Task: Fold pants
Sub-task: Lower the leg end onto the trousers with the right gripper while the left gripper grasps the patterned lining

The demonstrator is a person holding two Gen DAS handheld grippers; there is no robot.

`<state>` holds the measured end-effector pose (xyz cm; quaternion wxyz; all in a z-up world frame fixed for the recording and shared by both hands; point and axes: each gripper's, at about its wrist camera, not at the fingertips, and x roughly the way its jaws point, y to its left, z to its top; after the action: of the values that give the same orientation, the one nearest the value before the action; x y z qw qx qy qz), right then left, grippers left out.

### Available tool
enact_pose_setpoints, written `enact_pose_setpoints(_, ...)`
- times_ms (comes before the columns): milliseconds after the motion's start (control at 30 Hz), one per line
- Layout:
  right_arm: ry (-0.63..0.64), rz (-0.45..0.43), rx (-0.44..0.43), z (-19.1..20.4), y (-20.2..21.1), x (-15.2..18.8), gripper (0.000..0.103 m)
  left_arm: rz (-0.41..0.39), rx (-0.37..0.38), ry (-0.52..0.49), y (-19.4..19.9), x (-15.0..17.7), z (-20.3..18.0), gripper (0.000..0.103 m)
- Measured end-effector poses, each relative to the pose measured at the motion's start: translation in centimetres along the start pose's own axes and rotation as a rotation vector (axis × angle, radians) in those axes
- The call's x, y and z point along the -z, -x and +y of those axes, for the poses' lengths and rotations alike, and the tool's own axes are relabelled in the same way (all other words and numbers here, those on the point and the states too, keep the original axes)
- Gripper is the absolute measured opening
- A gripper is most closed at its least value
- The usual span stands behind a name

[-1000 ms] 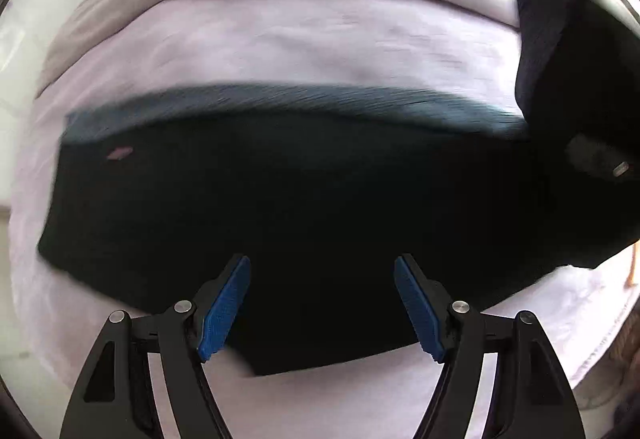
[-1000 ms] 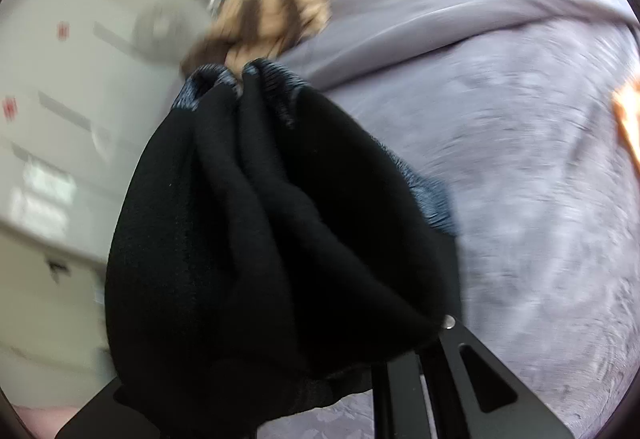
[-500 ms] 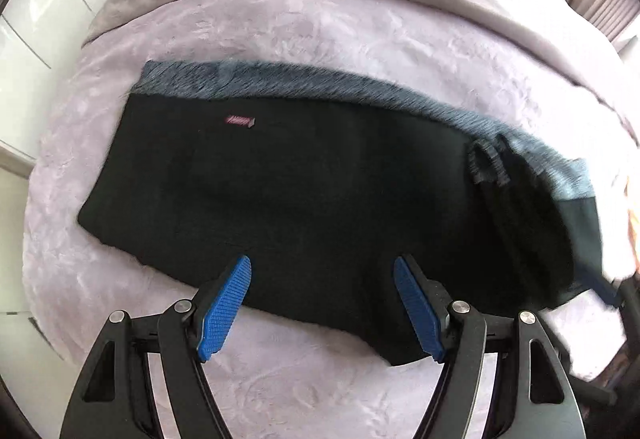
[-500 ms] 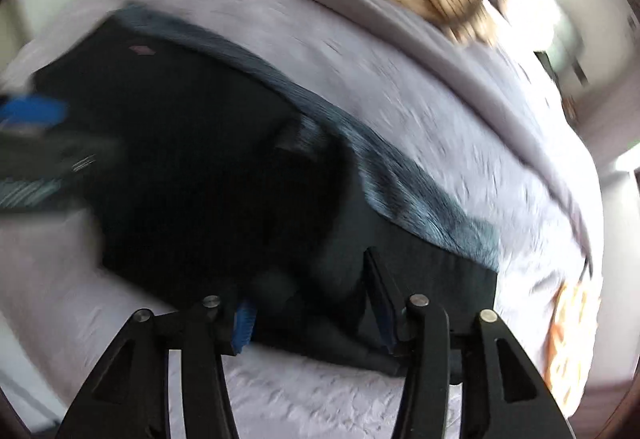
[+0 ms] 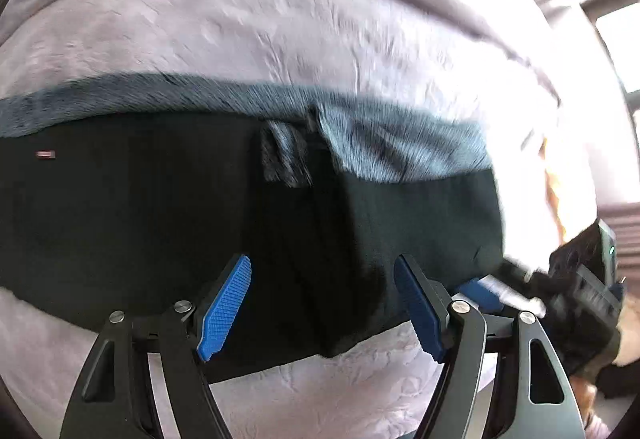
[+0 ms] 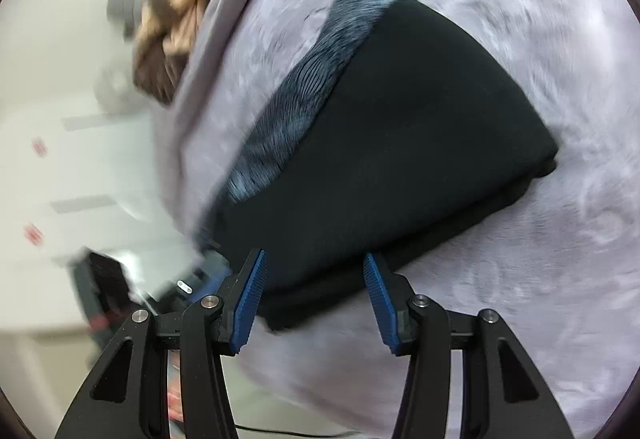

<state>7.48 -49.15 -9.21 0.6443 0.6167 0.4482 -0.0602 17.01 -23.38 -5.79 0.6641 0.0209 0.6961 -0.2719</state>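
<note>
The pants [image 5: 160, 223] are lying across a bed [image 5: 280, 27] covered in a pale lilac blanket. They are black, with a grey-blue furry band running along the far edge. A small red tag [image 5: 45, 154] is showing on the black cloth at the far left of the left wrist view. Toward the right, one end of the pants is lying folded back over the rest, making a thicker layer with a crease down the middle.

The left tongs [image 5: 322, 305] are hanging over the near edge of the pants, jaws standing apart, blue pads clear of the cloth and gripping nothing. At the right edge of that view, the other tool is showing as a dark blur beside the bed.

In the right wrist view, the folded end of the pants [image 6: 400, 143] is lying flat on the blanket [image 6: 500, 319], its fold facing right. The right tongs [image 6: 312, 301] are poised just at the near edge of it; their jaws have just been opening and are now standing apart, with nothing pressed between the pads. A brown striped cloth [image 6: 176, 15] is lying bunched at the far end of the bed, upper left. White cabinets [image 6: 60, 159] are standing beyond, blurred.
</note>
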Motion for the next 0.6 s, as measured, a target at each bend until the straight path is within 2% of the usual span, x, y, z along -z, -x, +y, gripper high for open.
enact_pose_setpoints(67, -0.071, -0.002, -0.039, -1.0, -0.4, -0.1, 0.052, 0.025, -0.021, -0.014, -1.5, 0.0, -0.2, 0.066)
enact_pose_setpoints(100, -0.109, 0.002, -0.049, -1.7, -0.9, -0.5, 0.03, 0.037, -0.027, -0.02, -2.0, -0.1, -0.3, 0.054)
enact_pose_setpoints(167, -0.144, 0.019, -0.013, -2.1, -1.2, 0.0, 0.006, 0.018, -0.054, -0.033, -1.4, 0.0, -0.6, 0.052)
enact_pose_setpoints(233, -0.12, 0.017, -0.044, -1.4, -0.8, 0.7, 0.005, -0.05, -0.079, -0.074, 0.5, 0.6, -1.2, 0.052)
enact_pose_setpoints(300, -0.042, 0.029, -0.082, 0.7, -0.6, 1.4, 0.005, -0.104, -0.134, -0.116, 1.4, 1.3, -1.4, 0.052)
enact_pose_setpoints(367, 0.001, 0.04, -0.069, 1.6, -0.3, 2.4, 0.005, -0.096, -0.198, -0.131, 0.6, 1.8, -1.0, 0.052)
enact_pose_setpoints(433, -0.012, 0.056, -0.037, 1.0, -1.8, 2.6, 0.005, -0.047, -0.203, -0.1, -1.4, 1.8, -0.3, 0.052)
enact_pose_setpoints(533, -0.035, 0.077, 0.057, -1.0, -4.4, 2.2, 0.005, -0.052, -0.22, -0.083, -2.5, 1.6, -0.3, 0.053)
enact_pose_setpoints(600, -0.039, 0.104, 0.061, -1.2, -4.9, 1.7, 0.006, -0.075, -0.244, -0.103, -2.2, 1.6, -1.0, 0.053)
